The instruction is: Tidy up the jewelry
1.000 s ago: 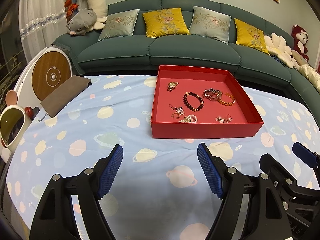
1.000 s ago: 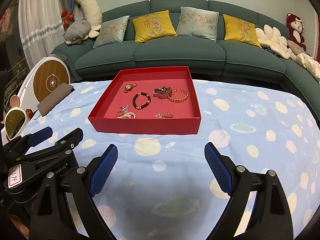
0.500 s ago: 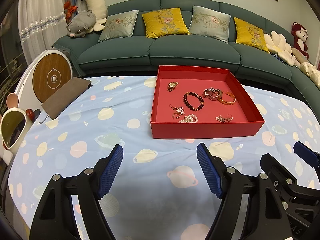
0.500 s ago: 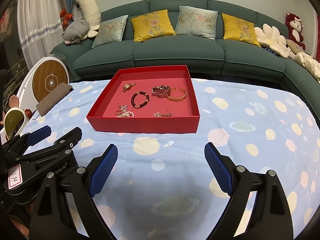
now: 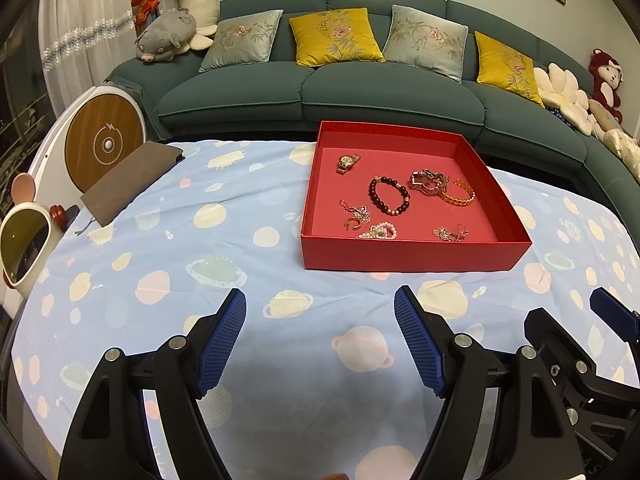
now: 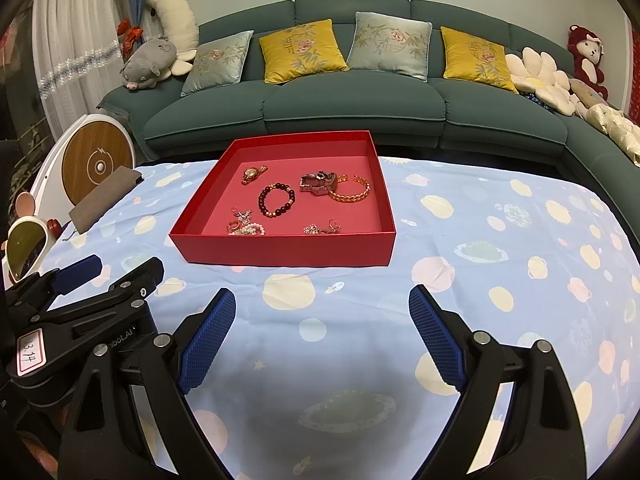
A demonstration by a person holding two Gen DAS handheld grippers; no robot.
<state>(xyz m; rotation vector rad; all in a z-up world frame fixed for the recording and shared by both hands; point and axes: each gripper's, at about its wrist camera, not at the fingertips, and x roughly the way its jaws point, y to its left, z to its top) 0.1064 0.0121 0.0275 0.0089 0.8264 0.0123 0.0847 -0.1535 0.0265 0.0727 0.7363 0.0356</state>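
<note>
A red shallow box (image 5: 408, 258) (image 6: 288, 251) stands on the blue planet-print cloth. Inside lie a gold watch (image 5: 347, 163), a dark bead bracelet (image 5: 389, 196) (image 6: 277, 200), a silver link bracelet (image 5: 427, 182), a gold cuff (image 5: 457, 197) (image 6: 350, 191), a pearl bracelet (image 5: 380, 232) and small earrings (image 5: 450, 234). My left gripper (image 5: 320, 336) is open and empty, well short of the box. My right gripper (image 6: 322, 332) is open and empty, also short of the box. Each gripper shows at the edge of the other's view.
A brown cloth pouch (image 5: 130, 182) lies at the table's far left. A small mirror (image 5: 22, 250) and a round wooden-faced device (image 5: 104, 145) stand off the left edge. A green sofa (image 5: 360, 92) with cushions runs behind the table.
Both grippers have drifted slightly; the views shift a little. The box and jewelry have not moved. Both grippers stay open.
</note>
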